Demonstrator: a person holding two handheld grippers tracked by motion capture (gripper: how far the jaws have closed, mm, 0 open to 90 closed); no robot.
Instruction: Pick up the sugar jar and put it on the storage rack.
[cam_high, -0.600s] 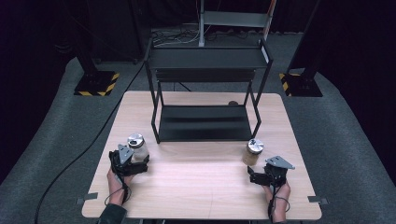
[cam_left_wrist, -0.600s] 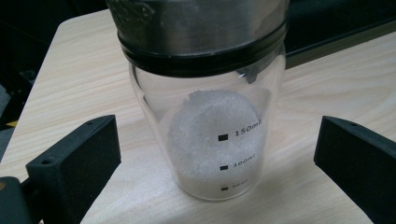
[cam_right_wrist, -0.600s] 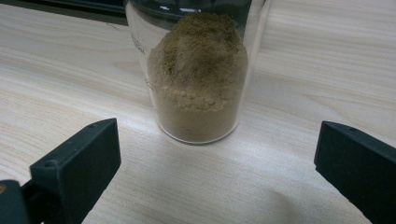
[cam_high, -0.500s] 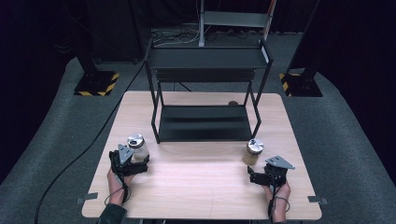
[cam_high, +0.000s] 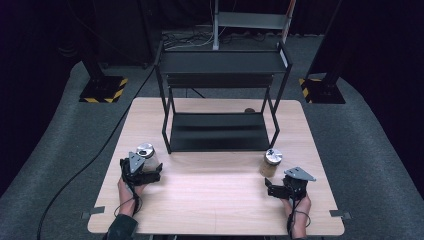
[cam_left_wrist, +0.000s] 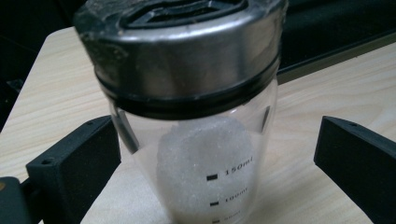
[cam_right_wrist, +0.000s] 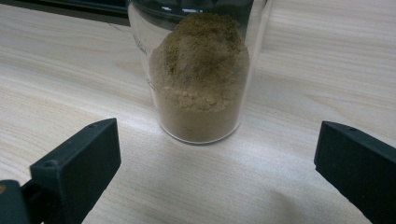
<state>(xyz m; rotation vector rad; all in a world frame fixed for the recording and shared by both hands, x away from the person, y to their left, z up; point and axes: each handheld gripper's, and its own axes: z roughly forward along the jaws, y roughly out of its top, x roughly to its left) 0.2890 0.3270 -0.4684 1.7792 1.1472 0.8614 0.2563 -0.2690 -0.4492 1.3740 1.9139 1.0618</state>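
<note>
Two jars stand upright on the surface (cam_high: 215, 185), both near the front edge of the black rack (cam_high: 218, 100). The white jar (cam_high: 147, 156) sits at the near left, part filled with white grains under a steel shaker lid (cam_left_wrist: 180, 44), and the left tool (cam_high: 141, 168) has its jaws spread wide on either side of it, the glass between them but touching neither as far as the left gripper view shows. The brown jar (cam_high: 270, 162) sits at the near right, holding brown powder heaped against one wall; the right tool (cam_high: 280, 189) is also spread wide, with that jar just ahead of its jaws and not yet between them. The chief risk on the left is an uneven close: if one jaw meets the tapered glass first, it could shove or tip the jar, and a grip low on the narrowing body may slip. On the right, pushing forward off-centre could knock the jar toward the rack or topple it. Either jar, if tilted, might shed powder through its lid. Both hands (cam_high: 129, 192) sit close to the near edge of the surface, so a jar dragged back could go over it.
</note>
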